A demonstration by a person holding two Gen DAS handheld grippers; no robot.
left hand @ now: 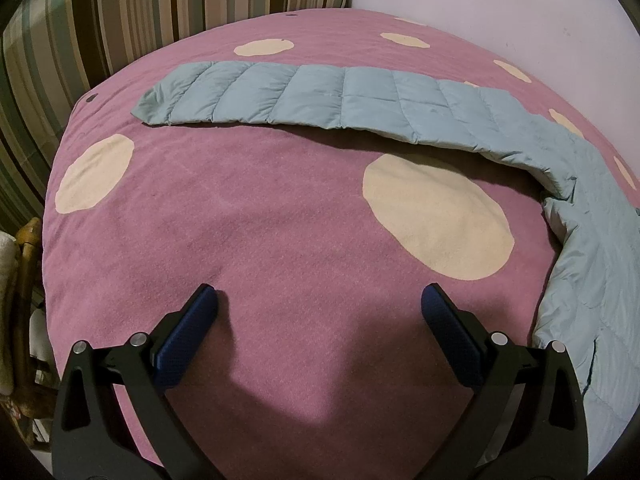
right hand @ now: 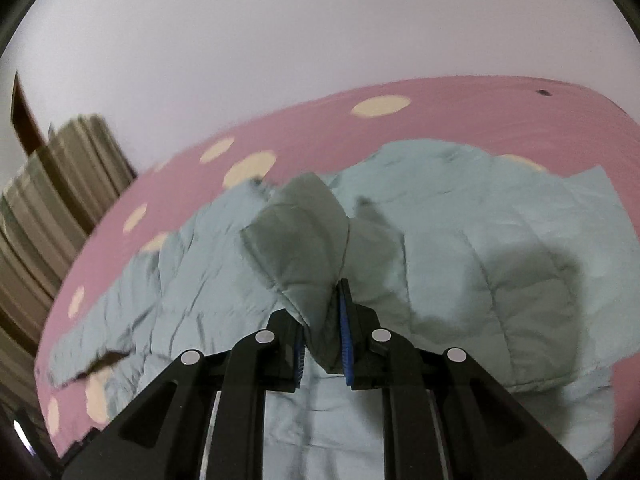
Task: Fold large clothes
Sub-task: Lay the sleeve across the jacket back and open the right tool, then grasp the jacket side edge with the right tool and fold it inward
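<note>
Right gripper (right hand: 323, 334) clamped on a bunched fold of pale blue quilted jacket (right hand: 460, 248), lifted over the pink dotted bedcover (right hand: 280, 128). Left gripper (left hand: 320, 304) spread wide, empty, above the bedcover's near middle; one sleeve (left hand: 280, 96) stretched toward the far-left edge.

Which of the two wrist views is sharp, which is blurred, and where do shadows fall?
Left wrist view: sharp; the open left tongs cast a dark shadow on the pink bedspread, whose edges bulge from fisheye distortion. Right wrist view: motion-blurred, especially the striped curtain; the right tongs, shut on the jacket, leave a shadow on it.
</note>
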